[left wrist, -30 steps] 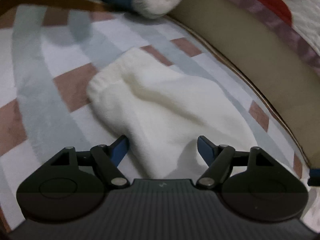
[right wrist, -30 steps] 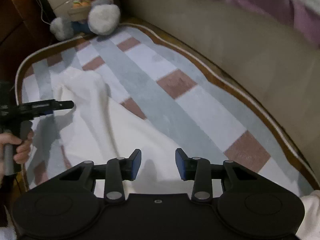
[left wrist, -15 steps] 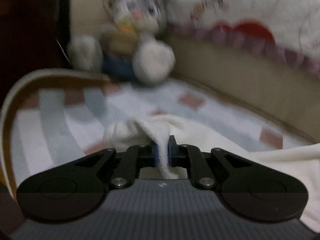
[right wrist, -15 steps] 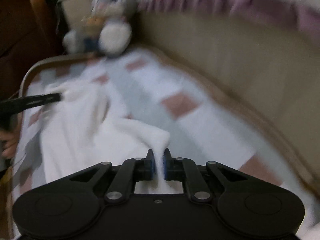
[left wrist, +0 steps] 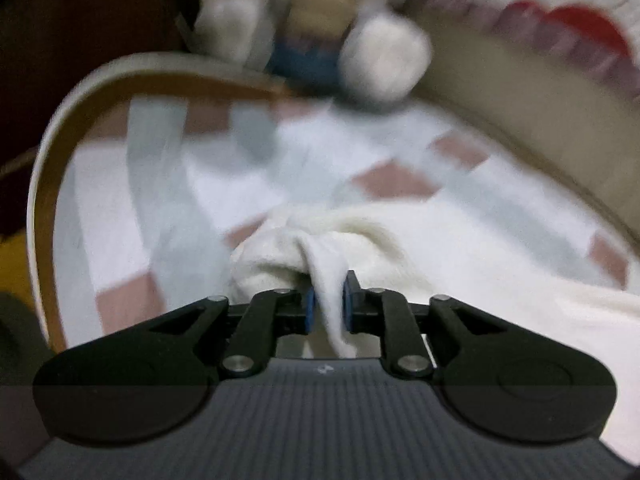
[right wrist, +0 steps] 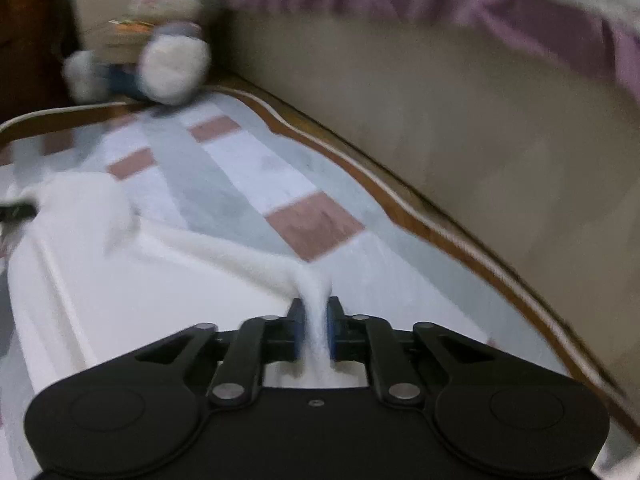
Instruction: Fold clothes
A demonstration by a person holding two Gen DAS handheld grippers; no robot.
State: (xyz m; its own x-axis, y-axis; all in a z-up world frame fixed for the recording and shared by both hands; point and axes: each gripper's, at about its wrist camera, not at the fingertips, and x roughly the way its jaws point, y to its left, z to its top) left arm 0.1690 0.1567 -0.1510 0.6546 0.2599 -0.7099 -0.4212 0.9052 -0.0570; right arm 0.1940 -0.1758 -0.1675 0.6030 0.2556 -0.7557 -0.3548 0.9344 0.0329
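Left gripper (left wrist: 328, 300): closed tight on a pinched fold of the cream garment (left wrist: 460, 264)
Right gripper (right wrist: 316, 320): clamped on another fold of the same garment (right wrist: 120, 264)
Garment: spread over the checked mat (right wrist: 240, 168), stretched between both grippers
Plush rabbit (right wrist: 160, 52): far left corner of the mat, blurred
Bed side (right wrist: 460, 120): along the mat's right edge

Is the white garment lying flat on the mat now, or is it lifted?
Partly lifted: the left gripper and right gripper each pinch a bunched fold of the white garment; the rest lies on the mat.
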